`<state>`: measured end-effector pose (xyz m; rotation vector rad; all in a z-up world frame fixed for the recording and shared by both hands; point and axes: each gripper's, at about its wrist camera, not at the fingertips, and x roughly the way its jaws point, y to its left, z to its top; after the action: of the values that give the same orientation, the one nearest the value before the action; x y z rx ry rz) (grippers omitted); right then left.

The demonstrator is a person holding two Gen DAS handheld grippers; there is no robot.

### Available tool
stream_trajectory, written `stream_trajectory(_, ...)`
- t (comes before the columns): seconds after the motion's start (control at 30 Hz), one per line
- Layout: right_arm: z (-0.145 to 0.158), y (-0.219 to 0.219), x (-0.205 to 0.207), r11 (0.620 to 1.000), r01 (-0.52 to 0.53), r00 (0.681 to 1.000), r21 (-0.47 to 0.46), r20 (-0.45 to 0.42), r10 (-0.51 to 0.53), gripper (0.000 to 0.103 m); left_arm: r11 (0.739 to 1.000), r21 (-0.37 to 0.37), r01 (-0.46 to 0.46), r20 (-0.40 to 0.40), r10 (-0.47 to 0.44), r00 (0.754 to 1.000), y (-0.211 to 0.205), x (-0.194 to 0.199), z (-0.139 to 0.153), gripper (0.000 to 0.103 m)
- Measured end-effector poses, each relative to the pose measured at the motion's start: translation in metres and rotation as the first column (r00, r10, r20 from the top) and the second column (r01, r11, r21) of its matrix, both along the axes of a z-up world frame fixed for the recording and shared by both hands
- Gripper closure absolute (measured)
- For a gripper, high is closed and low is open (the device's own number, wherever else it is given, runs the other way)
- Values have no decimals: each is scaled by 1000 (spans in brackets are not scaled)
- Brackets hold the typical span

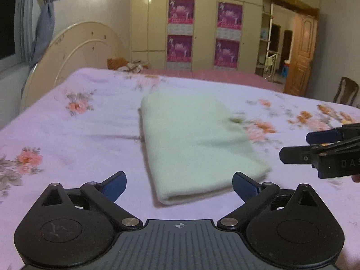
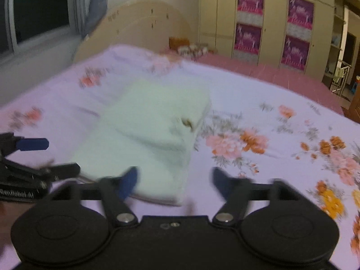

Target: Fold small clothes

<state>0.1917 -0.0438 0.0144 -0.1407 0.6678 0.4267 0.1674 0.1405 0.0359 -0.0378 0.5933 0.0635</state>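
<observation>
Your left hand-held gripper (image 1: 178,187) hangs low over the bed with its blue-tipped fingers (image 1: 114,185) spread wide and nothing between them; the near folded edge of the pale green cloth (image 1: 193,139) lies just beyond the tips, not touched. Your right hand-held gripper (image 2: 174,181) is likewise released, its fingers (image 2: 129,182) apart and empty, with the cloth's near corner just ahead of its left finger. In the left wrist view the right one juts in from the right edge, beside the cloth; in the right wrist view the left one shows at the left edge, also beside the cloth.

The cloth sits folded into a thick oblong near the middle of the bed, on the lilac sheet (image 1: 67,139) printed with pink and orange flowers. A small brownish mark shows at its right side, too blurred to identify.

Farther off stand the cream curved headboard (image 1: 74,51), a heap of fabric (image 1: 128,65) at the bed's far end, cream wardrobes (image 1: 202,22) carrying four magenta posters, and a wooden door (image 1: 302,51) at right.
</observation>
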Motion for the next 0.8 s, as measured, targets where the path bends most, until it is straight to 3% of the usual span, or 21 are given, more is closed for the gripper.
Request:
stream_trajectory(0.1, 14, -6, -27, 999, 27, 1000, 30, -6, -27, 21, 1000, -2, 4, 17, -4, 1000, -6, -25, 15, 3)
stream_trajectory(0.37, 37, -28, -99, 987, 131, 991, 91, -13, -130, 1, 1000, -11, -21, 51, 22, 998, -12, -97, 49, 0)
stream_trajectory(0.8, 66, -50, -183, 958, 268, 955, 101, 103, -278, 1, 999, -36, 11, 94, -7, 996, -29, -174, 76, 0)
